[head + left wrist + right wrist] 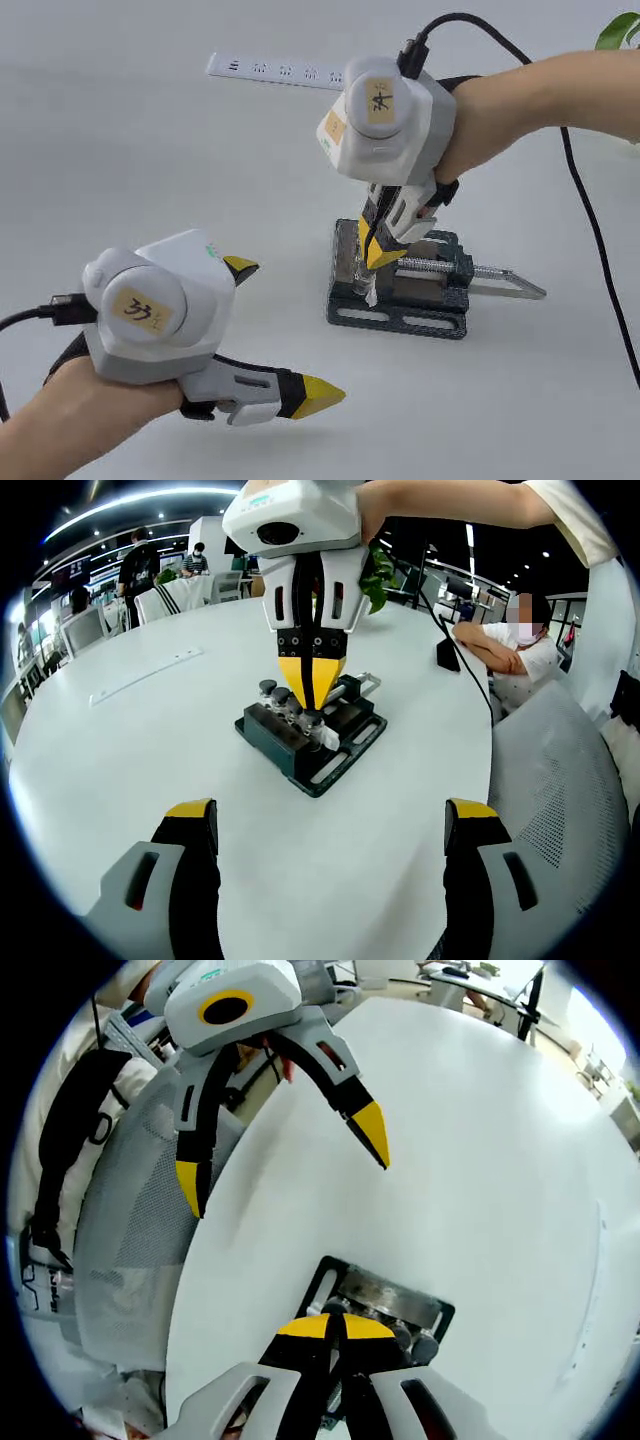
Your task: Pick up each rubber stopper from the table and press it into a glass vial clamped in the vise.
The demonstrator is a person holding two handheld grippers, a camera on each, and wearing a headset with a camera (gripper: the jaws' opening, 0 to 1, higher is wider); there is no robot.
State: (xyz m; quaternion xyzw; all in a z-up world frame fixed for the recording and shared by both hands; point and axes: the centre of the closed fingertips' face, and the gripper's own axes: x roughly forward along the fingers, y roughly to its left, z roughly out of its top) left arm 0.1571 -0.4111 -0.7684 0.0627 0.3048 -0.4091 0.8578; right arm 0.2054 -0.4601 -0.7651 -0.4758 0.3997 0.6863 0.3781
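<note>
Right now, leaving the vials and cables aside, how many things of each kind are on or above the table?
Tongs: 2, the left tongs and the right tongs
Vise: 1
Power strip: 1
Total: 4

The right gripper [377,262] is hanging over the vise [440,300], blocking approach from above. Bare table [150,150] is lying open between vise and left gripper [290,330], while a cable [598,250] is trailing right of the vise.

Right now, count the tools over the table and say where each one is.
2. The right tool, jaws together, points down onto the vise. The left tool, jaws wide apart, is above the table, nearer the person.
</note>
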